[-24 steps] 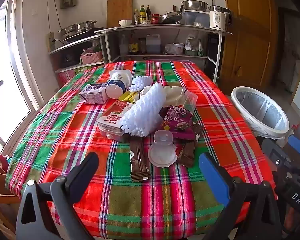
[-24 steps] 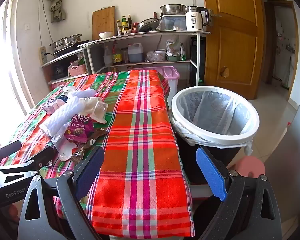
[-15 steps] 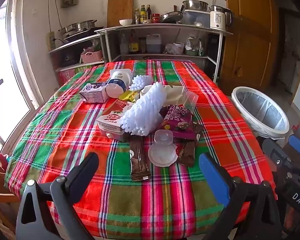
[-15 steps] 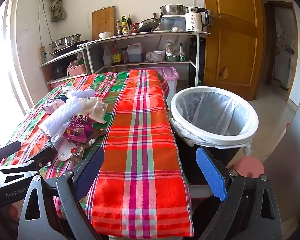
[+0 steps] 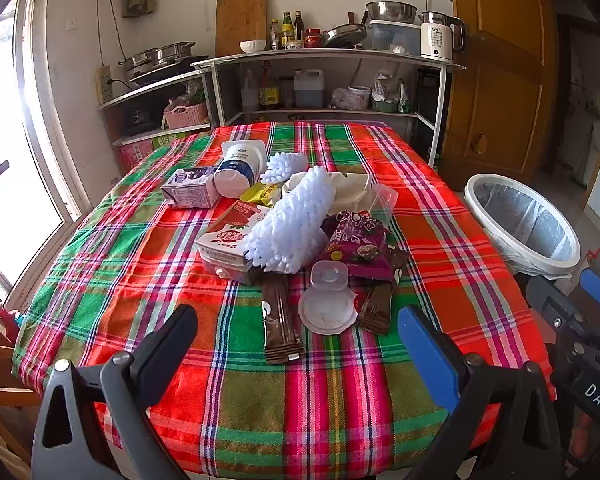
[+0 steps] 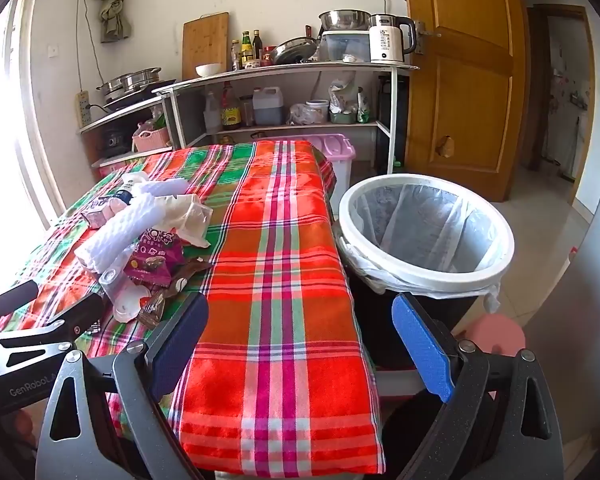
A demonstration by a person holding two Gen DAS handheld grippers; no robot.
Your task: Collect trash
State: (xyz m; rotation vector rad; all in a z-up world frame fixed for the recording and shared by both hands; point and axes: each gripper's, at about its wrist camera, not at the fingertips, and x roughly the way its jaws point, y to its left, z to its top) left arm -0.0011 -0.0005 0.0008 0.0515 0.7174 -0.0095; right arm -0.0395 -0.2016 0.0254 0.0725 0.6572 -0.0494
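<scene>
A heap of trash lies mid-table on the plaid cloth (image 5: 140,248): white foam netting (image 5: 296,224), a purple snack bag (image 5: 358,244), a clear plastic cup (image 5: 327,300) on its side, brown wrappers (image 5: 280,320), a milk carton (image 5: 192,192) and a white bottle (image 5: 238,164). My left gripper (image 5: 300,336) hovers open over the near table edge, short of the cup. My right gripper (image 6: 300,328) is open over the table's right side, beside the white-rimmed lined bin (image 6: 426,232). The same heap (image 6: 140,240) shows at the left in the right wrist view.
The bin (image 5: 522,224) stands on the floor right of the table. Shelves (image 5: 320,80) with pots, bottles and a kettle line the far wall. A wooden door (image 6: 460,80) is at the right, a window (image 5: 4,140) at the left. A pink lidded box (image 6: 336,152) sits behind the table.
</scene>
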